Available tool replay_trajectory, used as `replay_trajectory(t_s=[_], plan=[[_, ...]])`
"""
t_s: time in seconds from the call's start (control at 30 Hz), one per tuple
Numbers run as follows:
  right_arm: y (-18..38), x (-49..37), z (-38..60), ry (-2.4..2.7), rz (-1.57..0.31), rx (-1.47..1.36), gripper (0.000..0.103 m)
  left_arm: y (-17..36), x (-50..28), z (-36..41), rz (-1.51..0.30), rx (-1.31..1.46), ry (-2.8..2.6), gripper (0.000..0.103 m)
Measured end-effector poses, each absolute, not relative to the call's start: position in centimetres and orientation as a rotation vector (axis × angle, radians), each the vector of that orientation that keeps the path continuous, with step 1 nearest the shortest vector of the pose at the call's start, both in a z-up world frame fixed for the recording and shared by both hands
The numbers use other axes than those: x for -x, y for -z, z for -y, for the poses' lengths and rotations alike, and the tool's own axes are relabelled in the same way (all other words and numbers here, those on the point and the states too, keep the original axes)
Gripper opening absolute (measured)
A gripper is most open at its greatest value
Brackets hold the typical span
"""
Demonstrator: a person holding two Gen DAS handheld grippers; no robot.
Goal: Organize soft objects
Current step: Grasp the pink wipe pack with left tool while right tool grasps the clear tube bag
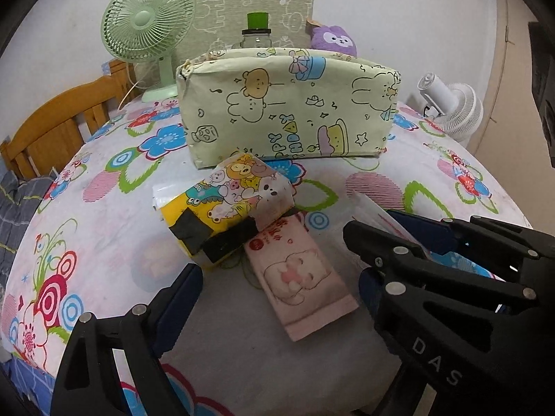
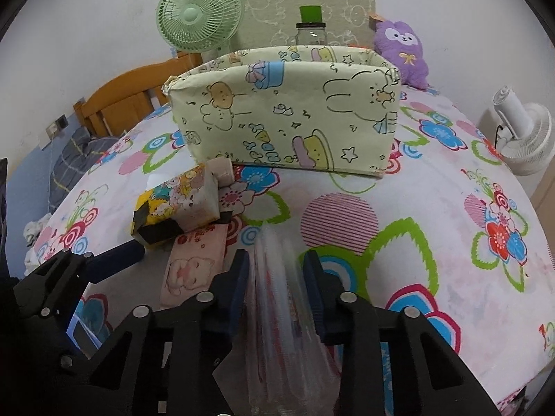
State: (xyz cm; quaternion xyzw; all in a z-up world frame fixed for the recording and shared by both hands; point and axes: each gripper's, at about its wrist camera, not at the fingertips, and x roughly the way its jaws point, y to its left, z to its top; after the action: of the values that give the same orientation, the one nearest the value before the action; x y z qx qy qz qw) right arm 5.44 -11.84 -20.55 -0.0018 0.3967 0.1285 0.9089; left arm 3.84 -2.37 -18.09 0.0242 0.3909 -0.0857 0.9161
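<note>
A pink tissue pack (image 1: 301,277) lies flat on the floral sheet, between the wide-apart fingers of my open left gripper (image 1: 279,274), which touch nothing. A yellow cartoon tissue pack (image 1: 225,204) rests partly on the pink pack's far end. My right gripper (image 2: 276,274) is shut on a clear plastic packet (image 2: 277,242) that stands on edge between its blue pads (image 2: 239,277). In the left wrist view this right gripper (image 1: 412,239) sits just right of the pink pack. The pale green cartoon storage box (image 2: 284,121) stands open-topped behind the packs.
A purple plush (image 2: 402,48), a green-capped glass bottle (image 2: 310,31) and a green fan (image 2: 199,12) stand behind the box. A white fan (image 2: 523,135) sits at the bed's right edge. The wooden bed frame (image 1: 62,124) rises on the left.
</note>
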Motion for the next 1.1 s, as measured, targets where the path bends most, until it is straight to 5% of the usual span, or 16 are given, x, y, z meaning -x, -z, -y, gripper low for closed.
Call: replay_trajectory(t_s=[0.4, 0.7, 1.1], plan=[[20.6, -6.3, 13.5, -0.225, -0.819, -0.037, 0.031, 18.0, -5.0, 3.9, -0.804, -0.055, 0.197, 0.078], [20.6, -6.5, 14.0, -0.219, -0.822, -0.054, 0.031, 17.7, -4.7, 5.2, -0.797, -0.073, 0.241, 0.041], [19.4, -5.5, 14.4, -0.212, -0.793, -0.065, 0.031, 16.6, -4.0, 5.5, -0.783, -0.048, 0.244, 0.039]])
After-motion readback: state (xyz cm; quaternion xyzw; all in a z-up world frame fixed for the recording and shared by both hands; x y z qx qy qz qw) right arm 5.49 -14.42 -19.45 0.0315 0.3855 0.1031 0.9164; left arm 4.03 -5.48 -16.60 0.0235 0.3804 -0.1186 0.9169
